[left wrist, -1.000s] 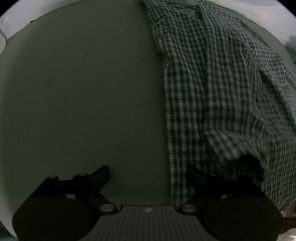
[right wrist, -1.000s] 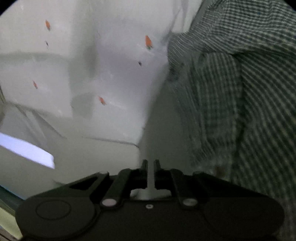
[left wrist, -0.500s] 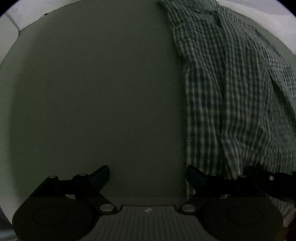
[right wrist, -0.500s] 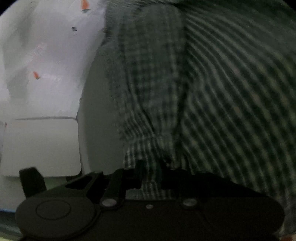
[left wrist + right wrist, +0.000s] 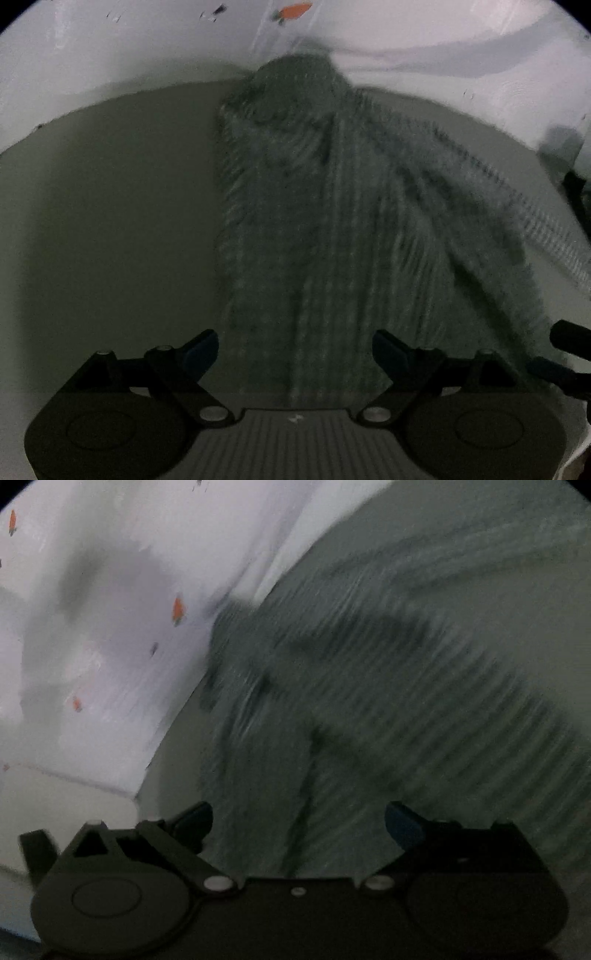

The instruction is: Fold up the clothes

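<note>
A green-and-white checked shirt (image 5: 332, 229) lies on the grey-green table (image 5: 110, 240), blurred by motion. It runs from my left gripper (image 5: 295, 349) away to the table's far edge. That gripper is open, with the shirt's near end lying between and below its fingers. In the right wrist view the same shirt (image 5: 369, 720) spreads across the table, also blurred. My right gripper (image 5: 299, 819) is open above the cloth, with nothing held. A black part of the other gripper (image 5: 569, 354) shows at the right edge of the left wrist view.
White cloth with small orange marks (image 5: 110, 627) lies beyond the table's rounded edge; the same white cloth (image 5: 184, 48) borders the table's far side. Bare table (image 5: 110, 240) lies to the left of the shirt.
My right gripper, shut on the shirt's edge half a second ago, is now open and the cloth has dropped. The left view has swung so the shirt lies straight ahead; both views are blurred.
</note>
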The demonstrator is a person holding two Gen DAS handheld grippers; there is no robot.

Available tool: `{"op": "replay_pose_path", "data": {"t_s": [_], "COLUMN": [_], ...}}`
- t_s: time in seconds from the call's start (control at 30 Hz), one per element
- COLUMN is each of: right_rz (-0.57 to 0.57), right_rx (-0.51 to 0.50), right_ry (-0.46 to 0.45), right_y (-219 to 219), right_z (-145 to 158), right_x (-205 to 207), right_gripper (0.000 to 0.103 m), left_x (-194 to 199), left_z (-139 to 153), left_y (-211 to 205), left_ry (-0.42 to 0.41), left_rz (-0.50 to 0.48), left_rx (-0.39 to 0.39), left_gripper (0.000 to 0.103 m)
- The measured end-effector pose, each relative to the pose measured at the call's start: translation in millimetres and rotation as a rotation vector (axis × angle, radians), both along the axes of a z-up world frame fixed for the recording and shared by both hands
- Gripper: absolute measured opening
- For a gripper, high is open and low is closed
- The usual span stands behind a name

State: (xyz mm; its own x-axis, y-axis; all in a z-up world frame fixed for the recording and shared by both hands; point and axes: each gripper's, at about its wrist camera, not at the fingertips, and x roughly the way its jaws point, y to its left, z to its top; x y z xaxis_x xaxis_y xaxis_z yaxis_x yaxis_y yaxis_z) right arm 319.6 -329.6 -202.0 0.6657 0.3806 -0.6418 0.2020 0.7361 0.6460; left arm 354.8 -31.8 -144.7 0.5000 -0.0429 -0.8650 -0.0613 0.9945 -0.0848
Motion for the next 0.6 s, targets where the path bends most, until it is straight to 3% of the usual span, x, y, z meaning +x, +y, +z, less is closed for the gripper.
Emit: {"op": "replay_pose_path", "data": {"t_s": [0.1, 0.2, 0.43, 0.6], "right_rz": [-0.061, -0.180, -0.423, -0.587], "right_rx": [-0.064, -0.191, -0.464, -0.547], "right_ry": [-0.038, -0.048, -0.027, 0.011], "right_y": [-34.1, -78.4, -174.4, -222.2], "right_z": [5.8, 6.9, -6.4, -22.1], "right_x": [5.6, 17.6, 41.7, 50.1], "right_gripper": [0.103, 0.103, 0.103, 0.103], "left_x": [12.3, 31.4, 72.9, 100.3], "left_z": [-4.0, -12.5, -32.7, -51.7], "left_y": [-23.0, -40.5, -47.9, -48.8], "left_ry": [-0.051, -0.068, -0.027, 0.064], "left_rz": [0.017, 0.038, 0.066, 0.058], "left_rx": [0.000, 0.008, 0.043, 0.110], "left_gripper": [0.097, 0.098, 0.098, 0.098]}}
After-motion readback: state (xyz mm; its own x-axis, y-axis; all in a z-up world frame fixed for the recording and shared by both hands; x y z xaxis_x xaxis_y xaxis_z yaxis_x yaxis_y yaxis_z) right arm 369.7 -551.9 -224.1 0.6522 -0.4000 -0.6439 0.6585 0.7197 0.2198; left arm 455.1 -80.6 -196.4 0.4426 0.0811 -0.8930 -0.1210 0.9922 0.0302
